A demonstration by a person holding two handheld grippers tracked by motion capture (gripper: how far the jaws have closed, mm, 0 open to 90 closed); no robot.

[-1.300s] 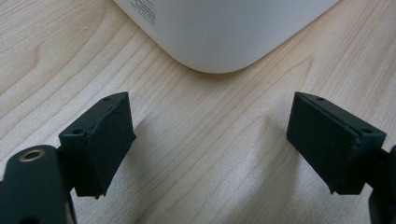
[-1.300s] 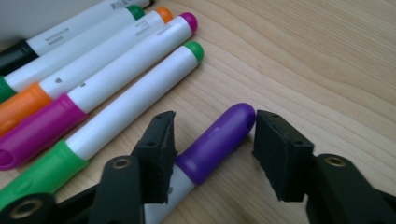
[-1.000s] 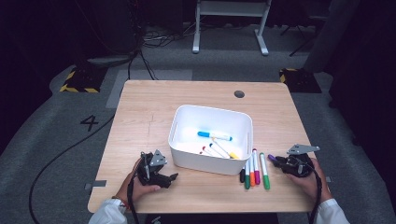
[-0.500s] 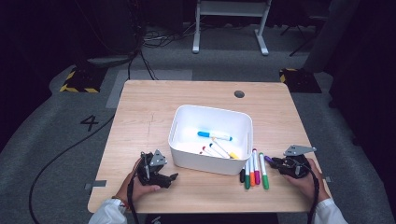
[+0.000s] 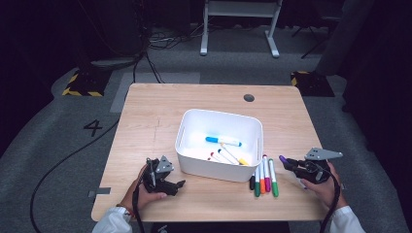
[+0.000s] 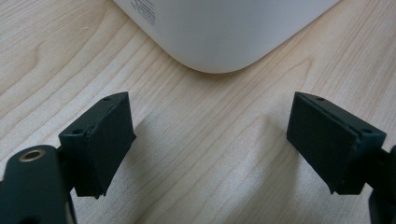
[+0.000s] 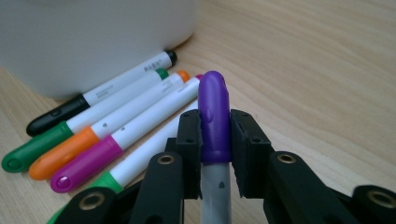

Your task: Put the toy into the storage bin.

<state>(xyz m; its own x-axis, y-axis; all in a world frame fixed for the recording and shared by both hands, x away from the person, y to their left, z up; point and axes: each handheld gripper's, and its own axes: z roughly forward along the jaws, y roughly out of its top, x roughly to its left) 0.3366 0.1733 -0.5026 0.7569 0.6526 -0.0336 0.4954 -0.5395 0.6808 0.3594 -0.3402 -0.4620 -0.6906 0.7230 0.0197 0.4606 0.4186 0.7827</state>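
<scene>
- Right gripper (image 5: 297, 167) is clamping a purple marker (image 7: 214, 116) just below its cap; both jaws are pressing flat on the barrel, and the cap is projecting forward beyond the jaws.
- Marker's long axis is running along the gripper's own line, with the purple cap pointing toward the white bin (image 5: 218, 144), which is sitting to the left of this gripper with the loose markers between them.
- White bin is the likely destination, judging by the markers already lying inside it; the right hand (image 5: 323, 182) is plainly the nearer one to carry this out.
- Loose markers (image 5: 264, 175) are lying side by side on the table (image 5: 145, 111) against the bin's near right corner: 5 are counting out in the right gripper view (black, green, orange, magenta, green).
- Left gripper (image 5: 167, 183) is resting wide open and holding nothing, its jaws facing the bin's near left corner.
- Small print is showing on the black marker's barrel (image 7: 135, 77) and on the bin wall in the left gripper view; neither is legible.
</scene>
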